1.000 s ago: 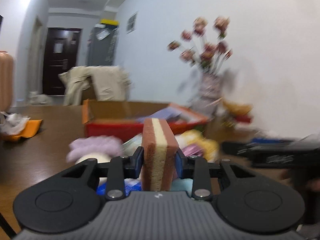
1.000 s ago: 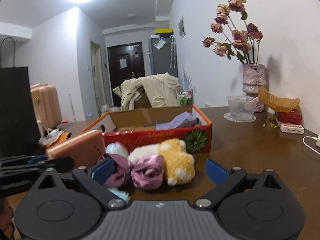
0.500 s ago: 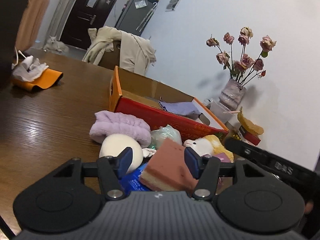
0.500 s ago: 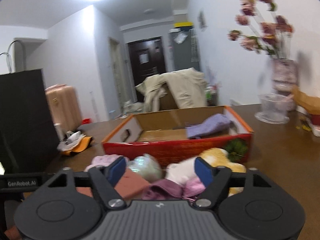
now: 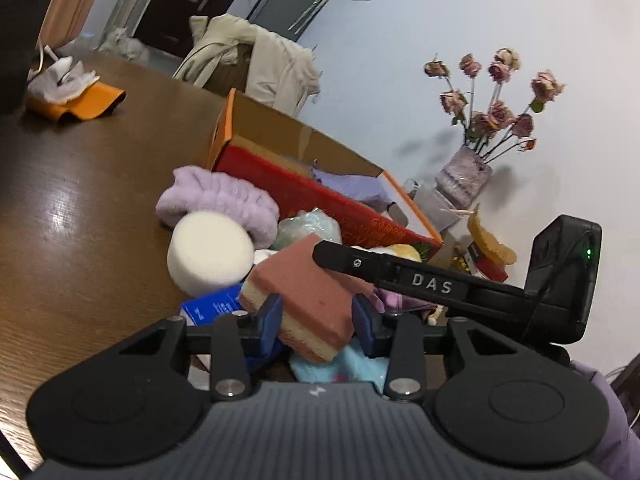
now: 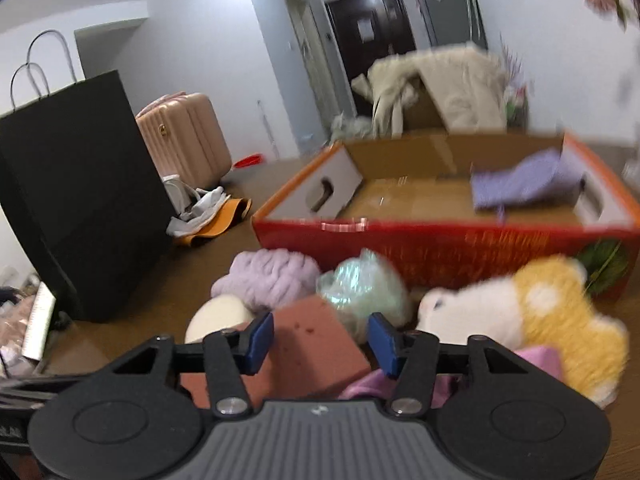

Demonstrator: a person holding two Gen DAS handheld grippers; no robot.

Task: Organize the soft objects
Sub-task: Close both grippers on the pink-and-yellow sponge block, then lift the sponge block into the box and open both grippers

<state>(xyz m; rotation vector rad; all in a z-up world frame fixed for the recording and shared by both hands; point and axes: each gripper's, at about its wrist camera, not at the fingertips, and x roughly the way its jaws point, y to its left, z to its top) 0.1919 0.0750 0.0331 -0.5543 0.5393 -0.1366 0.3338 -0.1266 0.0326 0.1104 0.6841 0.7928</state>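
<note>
Left gripper point(image 5: 318, 320) jaws are being closed on the tilted pink sponge point(image 5: 316, 300), while right gripper point(image 6: 320, 340) jaws, also closing, are held unclamped astride it beside the red box point(image 6: 440, 248).

Left gripper point(image 5: 318, 322): rolled a little, so the room leans in its view; points forward and somewhat down. Blue pads point(image 5: 270, 322) sit against both sides of the brown-and-cream sponge point(image 5: 310, 300), jaws closing on it. Right gripper point(image 6: 320, 342): also pitched down; jaws closing, part-way in, with the brown top of the same sponge between the blue pads point(image 6: 260, 336) but a gap showing on each side. In the left view, one black finger of the right gripper crosses over the sponge from the right. A lilac sleeve point(image 5: 612, 432) shows at lower right.
</note>
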